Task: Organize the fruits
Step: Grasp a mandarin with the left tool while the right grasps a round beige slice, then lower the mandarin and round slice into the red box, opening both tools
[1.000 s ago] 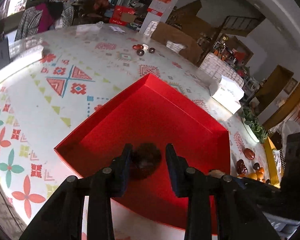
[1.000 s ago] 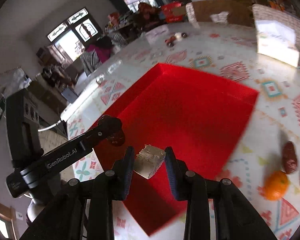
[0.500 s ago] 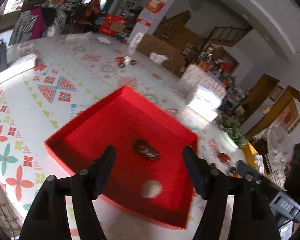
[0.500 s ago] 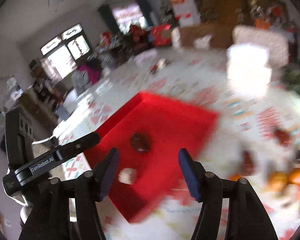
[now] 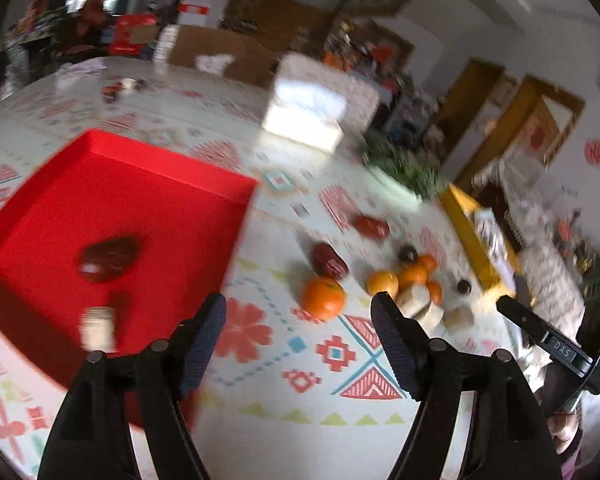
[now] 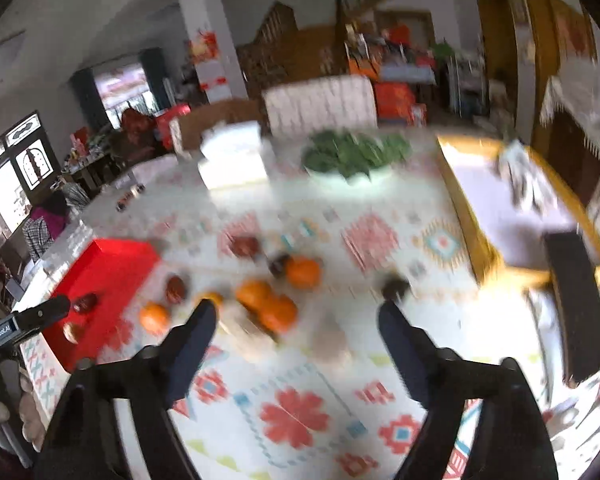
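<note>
A red tray sits on the patterned table at left and holds a dark red date and a pale cube. To its right lie oranges, more red dates, small dark fruits and pale pieces. My left gripper is open and empty above the table beside the tray. My right gripper is open and empty above the fruit pile. The tray also shows in the right wrist view.
A white tissue box stands behind the tray. A green plant in a white dish and a yellow-rimmed tray lie at the far right. Small items sit at the table's far side.
Both grippers let go: the date and the pale cube now lie in the red tray. Both grippers opened wide and swung right toward the loose fruit.
</note>
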A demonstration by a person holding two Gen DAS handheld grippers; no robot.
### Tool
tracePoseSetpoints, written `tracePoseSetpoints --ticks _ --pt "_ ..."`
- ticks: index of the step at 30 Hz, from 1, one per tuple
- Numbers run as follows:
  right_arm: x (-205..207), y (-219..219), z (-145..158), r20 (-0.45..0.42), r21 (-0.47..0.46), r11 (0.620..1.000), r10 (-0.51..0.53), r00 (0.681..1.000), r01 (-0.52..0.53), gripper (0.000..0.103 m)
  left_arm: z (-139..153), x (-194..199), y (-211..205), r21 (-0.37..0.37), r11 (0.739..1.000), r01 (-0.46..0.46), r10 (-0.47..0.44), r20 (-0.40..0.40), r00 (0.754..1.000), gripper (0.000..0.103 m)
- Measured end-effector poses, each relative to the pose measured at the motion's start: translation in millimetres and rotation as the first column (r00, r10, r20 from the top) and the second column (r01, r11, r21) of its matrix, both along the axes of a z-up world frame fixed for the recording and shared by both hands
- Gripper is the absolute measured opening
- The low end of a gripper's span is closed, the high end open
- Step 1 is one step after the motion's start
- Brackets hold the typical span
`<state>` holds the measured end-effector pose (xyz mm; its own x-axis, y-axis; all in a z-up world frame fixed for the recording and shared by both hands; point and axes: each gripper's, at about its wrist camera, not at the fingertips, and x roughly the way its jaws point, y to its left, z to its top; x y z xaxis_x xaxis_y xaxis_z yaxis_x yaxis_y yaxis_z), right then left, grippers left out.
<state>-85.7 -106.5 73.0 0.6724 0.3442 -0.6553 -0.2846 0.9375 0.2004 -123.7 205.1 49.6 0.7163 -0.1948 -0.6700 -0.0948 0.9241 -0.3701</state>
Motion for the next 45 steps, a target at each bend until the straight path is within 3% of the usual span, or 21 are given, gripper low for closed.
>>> tracePoseSetpoints --ticks 9,14,15,16,17,18,20,21,22,27,32,38,45 --pt "22.4 -3.8 -51.6 -0.107 -0.033 0.999 0.004 0.994 -0.008 0.080 -35.2 47.1 -36.8 0.147 0.989 0.037 -0.022 -0.101 0.995 0.074" --pt "27.1 5.5 -60.8 -0.113 -0.069 0.997 0.030 0.993 -0.038 0.078 -43.0 61.7 -48.3 0.251 0.968 0.029 -0.005 -0.099 0.995 0.073" --pt "27.6 7.8 -61.7 -0.114 -0.077 0.996 0.035 0.993 -0.044 0.077 -43.7 62.4 -50.8 0.262 0.965 0.036 -0.010 -0.097 0.995 0.066" --pt "28.5 9.7 -62.2 -0.117 -0.084 0.995 0.038 0.992 -0.048 0.074 -46.0 63.3 -54.3 0.271 0.961 0.055 -0.027 -0.108 0.994 0.047" --pt "29.4 11.5 -62.5 -0.121 -0.089 0.995 0.040 0.992 -0.052 0.069 -49.0 64.8 -57.5 0.262 0.961 0.084 -0.054 -0.119 0.991 0.041" --pt "30.2 12.8 -64.2 -0.129 -0.094 0.994 0.043 0.991 -0.055 0.065 -51.1 67.0 -61.7 0.263 0.960 0.098 -0.068 -0.122 0.990 0.036" --pt "32.0 13.4 -67.5 -0.146 -0.100 0.994 0.038 0.988 -0.053 0.045 -50.3 65.3 -70.5 0.331 0.938 0.107 -0.072 -0.118 0.990 0.035" --pt "31.6 12.7 -67.2 -0.142 -0.104 0.994 0.029 0.989 -0.044 0.041 -49.4 64.2 -71.9 0.335 0.936 0.110 -0.075 -0.116 0.990 0.035" --pt "31.4 12.4 -67.0 -0.144 -0.102 0.994 0.027 0.989 -0.042 0.037 -47.8 61.7 -69.9 0.304 0.945 0.118 -0.088 -0.111 0.990 0.035" --pt "22.6 11.2 -59.5 -0.129 -0.083 0.996 0.032 0.991 -0.043 0.037 -24.8 38.5 -46.3 0.182 0.981 0.073 -0.065 -0.048 0.997 0.035" --pt "1.7 17.2 -31.1 -0.067 -0.015 0.997 0.072 0.995 -0.073 0.037 -1.1 3.9 -4.5 0.109 0.994 -0.028 0.024 0.038 0.999 0.035" --pt "-16.9 71.3 -3.2 -0.012 -0.051 0.986 0.158 0.987 -0.159 0.037 6.7 -33.1 62.4 0.112 0.976 -0.184 0.175 0.089 0.981 0.035" --pt "-30.5 192.7 4.2 0.002 -0.168 0.932 0.326 0.945 -0.321 0.037 -10.0 -49.7 140.7 0.088 0.939 -0.333 0.330 0.049 0.943 0.035"
